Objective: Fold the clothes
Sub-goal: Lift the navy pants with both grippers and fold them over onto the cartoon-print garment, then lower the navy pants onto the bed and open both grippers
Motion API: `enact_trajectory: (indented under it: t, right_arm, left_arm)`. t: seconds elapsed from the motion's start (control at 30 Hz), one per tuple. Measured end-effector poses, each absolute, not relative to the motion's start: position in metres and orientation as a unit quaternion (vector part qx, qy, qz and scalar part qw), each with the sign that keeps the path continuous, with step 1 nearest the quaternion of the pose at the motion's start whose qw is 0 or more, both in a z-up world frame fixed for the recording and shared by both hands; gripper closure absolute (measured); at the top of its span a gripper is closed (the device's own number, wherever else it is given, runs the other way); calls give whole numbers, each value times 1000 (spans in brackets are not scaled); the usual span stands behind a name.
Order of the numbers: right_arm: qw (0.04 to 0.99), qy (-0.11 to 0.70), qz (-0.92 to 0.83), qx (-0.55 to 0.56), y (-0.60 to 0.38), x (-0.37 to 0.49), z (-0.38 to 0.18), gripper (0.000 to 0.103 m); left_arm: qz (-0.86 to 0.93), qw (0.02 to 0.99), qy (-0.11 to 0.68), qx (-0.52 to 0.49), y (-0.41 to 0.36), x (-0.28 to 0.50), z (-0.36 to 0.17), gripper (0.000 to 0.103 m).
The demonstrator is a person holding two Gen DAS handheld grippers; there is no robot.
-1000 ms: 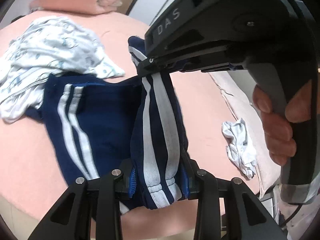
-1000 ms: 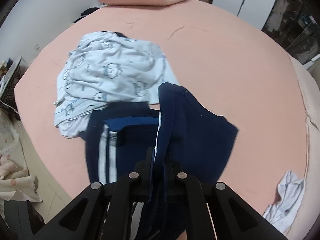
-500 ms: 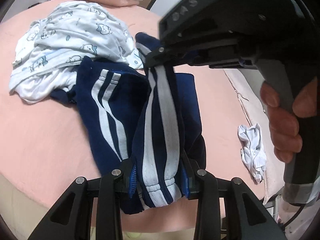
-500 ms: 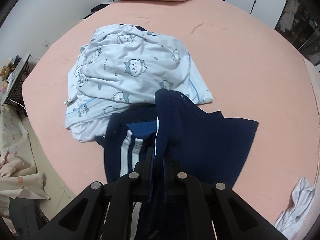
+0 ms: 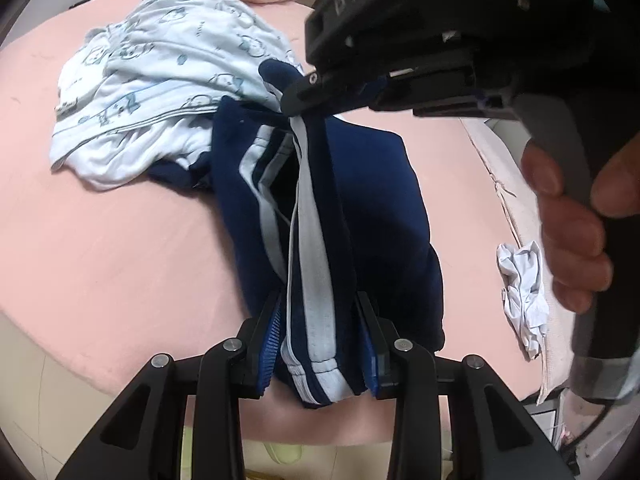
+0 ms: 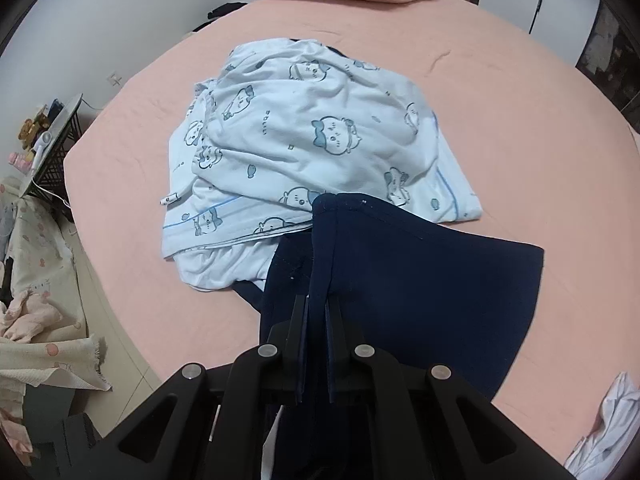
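Both hand-held grippers, left (image 5: 320,344) and right (image 6: 316,344), clench navy trousers (image 5: 360,208) stretched lengthwise between them.

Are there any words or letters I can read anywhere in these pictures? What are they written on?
"DAS": raised letters on the black body of the right gripper, seen from the left wrist camera; partly blurred.
Small marks on the white tag beside the cartoon-print garment: too small to read.
Short printed marks on that garment's fabric: too blurred to read.
No other text.
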State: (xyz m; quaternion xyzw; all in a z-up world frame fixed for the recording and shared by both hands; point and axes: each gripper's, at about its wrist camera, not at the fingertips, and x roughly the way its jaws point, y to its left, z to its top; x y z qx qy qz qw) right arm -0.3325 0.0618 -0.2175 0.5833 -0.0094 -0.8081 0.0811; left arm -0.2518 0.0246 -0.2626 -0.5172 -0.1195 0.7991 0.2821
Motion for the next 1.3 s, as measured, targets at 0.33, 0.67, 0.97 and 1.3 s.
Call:
enact_trajectory:
  t: [0.33, 0.67, 0.97, 1.3]
  right_arm:
    - [106, -20, -803, 586, 49, -328, -227, 99]
    - [113, -24, -800, 589, 52, -316, -217, 24]
    - [132, -9, -822, 554, 66, -295, -192, 24]
    - [104, 22, -846, 523, 117, -243, -162, 24]
  left_arm:
    - [796, 270, -107, -530, 15, -245, -261, 71]
    - [786, 274, -72, -549, 13, -238, -253, 60]
    - [829, 243, -43, -502, 8, -220, -220, 36]
    - [863, 215, 111, -444, 33, -201, -195, 36]
